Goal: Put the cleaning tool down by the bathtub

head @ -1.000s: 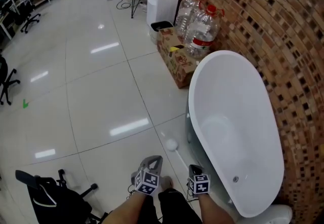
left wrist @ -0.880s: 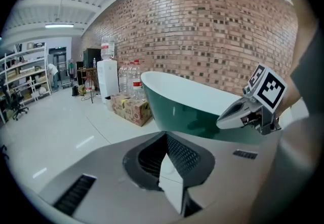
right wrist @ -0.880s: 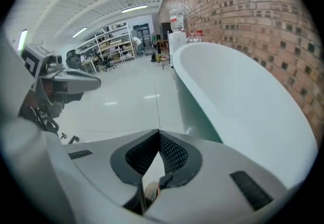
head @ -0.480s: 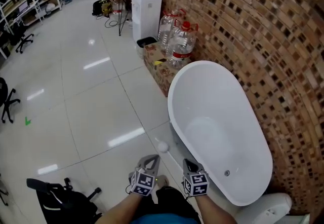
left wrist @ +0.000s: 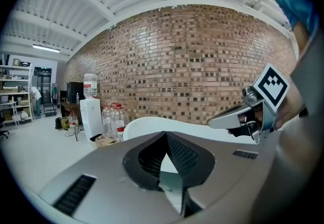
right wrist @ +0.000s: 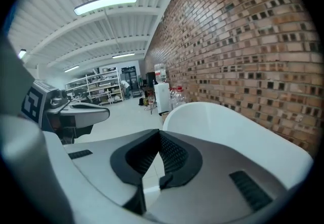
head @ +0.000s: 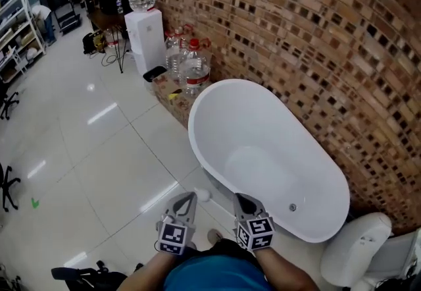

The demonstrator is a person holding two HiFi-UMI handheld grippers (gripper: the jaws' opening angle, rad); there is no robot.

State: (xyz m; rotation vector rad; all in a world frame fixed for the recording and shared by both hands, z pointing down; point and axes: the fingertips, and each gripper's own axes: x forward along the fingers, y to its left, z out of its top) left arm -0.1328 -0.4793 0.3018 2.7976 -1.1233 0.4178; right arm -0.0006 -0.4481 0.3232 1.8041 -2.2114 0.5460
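Note:
The white oval bathtub [head: 283, 138] stands along the brick wall. On the floor beside its near left side lies the cleaning tool; its round white head [head: 202, 195] shows between my two grippers, and its handle is hidden behind them. My left gripper [head: 189, 196] is just left of the head, shut and empty. To the right of the head, by the tub's edge, my right gripper [head: 240, 197] is also shut and empty. The left gripper view has its jaws [left wrist: 164, 136] meeting in front of the tub [left wrist: 142, 122]. The right gripper view has the same [right wrist: 158, 134], with the tub [right wrist: 223, 121] ahead.
A brick wall [head: 316, 33] runs behind the tub. Past the tub's far end stand a cardboard box [head: 172, 95], large water bottles [head: 187, 59] and a white water dispenser [head: 146, 29]. A white toilet [head: 355, 250] is at the bottom right; a black chair base [head: 85, 275] at the bottom left.
The head view has swung toward the wall, so the tub sits more to the left and the toilet comes in. Both grippers stay low and shut; the tool still lies on the floor.

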